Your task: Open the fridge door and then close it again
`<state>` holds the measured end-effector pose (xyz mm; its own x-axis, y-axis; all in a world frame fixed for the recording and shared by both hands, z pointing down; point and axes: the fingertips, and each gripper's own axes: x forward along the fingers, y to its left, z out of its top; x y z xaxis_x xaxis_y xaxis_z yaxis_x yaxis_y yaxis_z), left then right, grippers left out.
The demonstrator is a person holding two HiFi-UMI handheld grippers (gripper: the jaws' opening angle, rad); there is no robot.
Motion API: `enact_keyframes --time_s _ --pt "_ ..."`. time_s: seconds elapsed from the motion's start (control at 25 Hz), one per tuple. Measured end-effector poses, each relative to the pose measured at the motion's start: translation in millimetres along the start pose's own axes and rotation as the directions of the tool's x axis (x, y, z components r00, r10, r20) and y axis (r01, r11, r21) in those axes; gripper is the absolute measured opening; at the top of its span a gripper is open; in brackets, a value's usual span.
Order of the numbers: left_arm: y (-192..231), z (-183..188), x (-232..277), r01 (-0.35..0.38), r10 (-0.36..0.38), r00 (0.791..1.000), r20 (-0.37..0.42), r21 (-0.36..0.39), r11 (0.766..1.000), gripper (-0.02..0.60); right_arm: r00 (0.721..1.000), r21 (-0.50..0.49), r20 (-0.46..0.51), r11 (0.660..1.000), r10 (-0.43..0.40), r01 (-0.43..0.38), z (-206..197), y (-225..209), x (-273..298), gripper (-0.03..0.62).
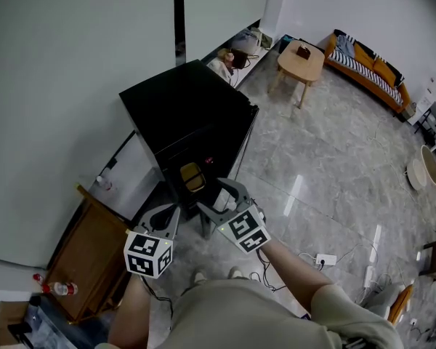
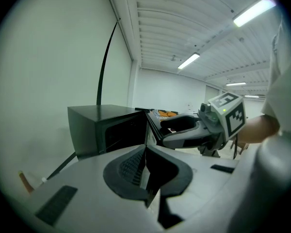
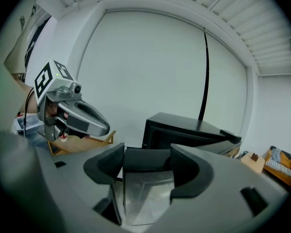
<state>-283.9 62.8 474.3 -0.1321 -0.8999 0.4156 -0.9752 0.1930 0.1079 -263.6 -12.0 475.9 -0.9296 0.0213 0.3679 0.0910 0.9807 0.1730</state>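
**At the mini fridge: door standing open, both grippers hovering just short of it**

Against the pale wall, the black mini fridge is sitting on the grey marble floor. Its door is standing out toward the person's right, leaving the dark cavity exposed. Something yellow is showing low in the opening, too small to name.

The left gripper is pointing at the fridge front. Its jaws are pressing tightly together and are clamping nothing.

The right gripper is hovering just beside it, on its right. Its jaws are standing wide apart and gripping nothing, and in the right gripper view only floor is showing through the gap. Seen from the left gripper view, its fingertips are lying close to the door's free edge, but I cannot tell whether they are touching it. The right gripper view is showing the fridge ahead of the jaws, not between them.

A wooden side table is standing to the left of the fridge, and a red-capped bottle is lying near it. Farther back, a light wooden coffee table and an orange sofa are sitting well apart from the fridge. A white power strip is lying on the floor at the person's right.
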Motion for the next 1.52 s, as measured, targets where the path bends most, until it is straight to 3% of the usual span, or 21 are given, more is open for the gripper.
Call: enact_keyframes --time_s 0.92,1.52 --pt "68 4 -16 -0.087 0.089 0.995 0.035 -0.046 0.995 0.006 0.999 0.013 -0.027 1.0 -0.02 0.02 27 4 74 0.287" --pt "113 28 -15 -0.129 0.134 0.988 0.077 -0.064 0.99 0.008 0.999 0.002 -0.036 1.0 0.004 -0.004 46 -6 127 0.275"
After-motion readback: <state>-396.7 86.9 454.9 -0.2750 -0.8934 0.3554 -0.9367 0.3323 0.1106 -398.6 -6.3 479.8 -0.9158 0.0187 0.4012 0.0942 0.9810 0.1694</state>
